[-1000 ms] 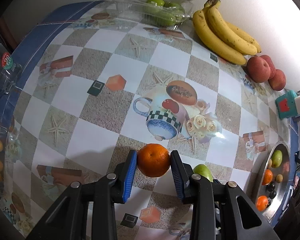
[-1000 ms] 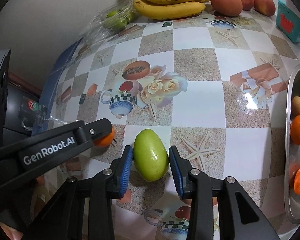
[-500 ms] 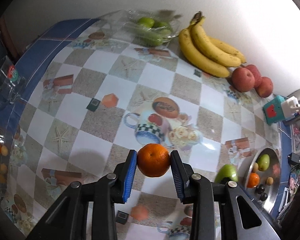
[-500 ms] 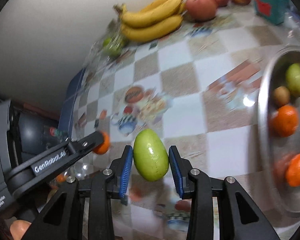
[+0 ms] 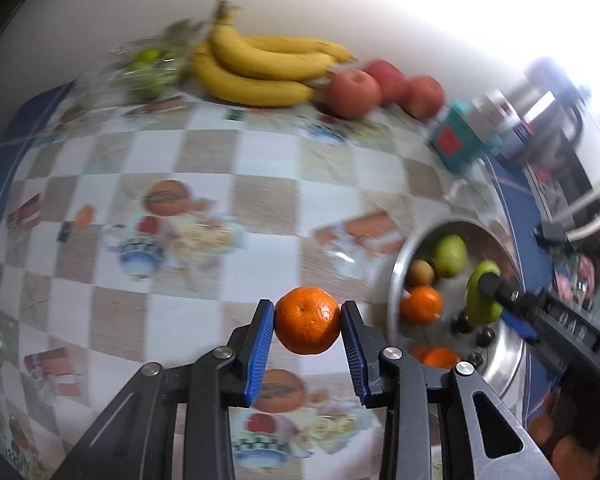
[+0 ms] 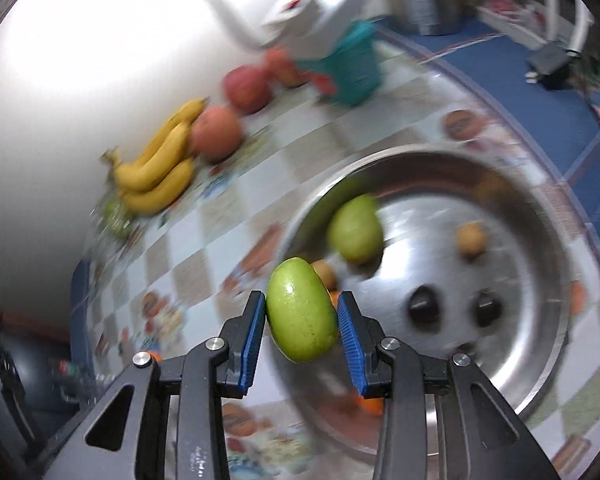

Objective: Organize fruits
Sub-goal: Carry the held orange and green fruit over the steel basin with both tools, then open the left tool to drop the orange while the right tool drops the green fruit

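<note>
Both fruits have left the table — left gripper (image 5: 307,322) clamped on the orange (image 5: 307,320), right gripper (image 6: 302,320) clamping the green mango (image 6: 302,315) above the steel bowl (image 6: 540,364).

the left gripper (image 5: 307,322) is built of matte black linkage arms, with ribbed blue pads (image 5: 261,344) set on the inner faces of its fingers. round silver screws are seen at the joints in the lower part of the frame. the right gripper (image 6: 302,322) is made alike: black arms, blue ribbed pads (image 6: 251,340), silver screws, triangular cut-outs in the outer links.
</note>
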A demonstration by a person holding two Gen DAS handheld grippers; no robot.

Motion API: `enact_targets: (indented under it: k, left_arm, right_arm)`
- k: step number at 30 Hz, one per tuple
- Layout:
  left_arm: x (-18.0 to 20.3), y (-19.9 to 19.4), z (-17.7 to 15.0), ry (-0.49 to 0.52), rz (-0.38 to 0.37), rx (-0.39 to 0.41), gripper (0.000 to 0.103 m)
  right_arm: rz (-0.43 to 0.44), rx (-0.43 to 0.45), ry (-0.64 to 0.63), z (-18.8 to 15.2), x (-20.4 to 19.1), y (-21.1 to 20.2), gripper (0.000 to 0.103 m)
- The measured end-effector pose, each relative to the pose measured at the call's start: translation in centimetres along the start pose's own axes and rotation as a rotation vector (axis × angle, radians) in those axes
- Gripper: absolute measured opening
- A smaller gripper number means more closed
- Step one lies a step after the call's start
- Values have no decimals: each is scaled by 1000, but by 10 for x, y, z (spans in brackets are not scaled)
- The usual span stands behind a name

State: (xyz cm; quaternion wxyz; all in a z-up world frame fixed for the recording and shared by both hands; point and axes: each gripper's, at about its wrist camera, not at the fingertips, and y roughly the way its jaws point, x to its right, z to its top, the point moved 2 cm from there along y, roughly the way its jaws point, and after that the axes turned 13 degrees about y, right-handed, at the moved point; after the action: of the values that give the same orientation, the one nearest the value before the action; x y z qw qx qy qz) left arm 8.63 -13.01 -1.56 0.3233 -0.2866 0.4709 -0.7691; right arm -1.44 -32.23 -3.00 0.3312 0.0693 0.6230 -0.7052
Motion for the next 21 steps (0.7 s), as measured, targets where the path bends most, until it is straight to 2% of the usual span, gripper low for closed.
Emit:
enact_targets:
  k: [9, 13, 21]
  left_arm:
    - [82, 32, 2, 218, -61, -19, 37]
    - [98, 43, 0, 267, -44, -28, 37]
    - [106, 55, -5, 294, -39, -44, 37]
  right_arm:
    - [-39, 89, 70, 33, 48, -3, 39]
    - [-55, 96, 66, 37, 54, 7, 39]
    - [-69, 78, 61, 35, 56, 16, 39]
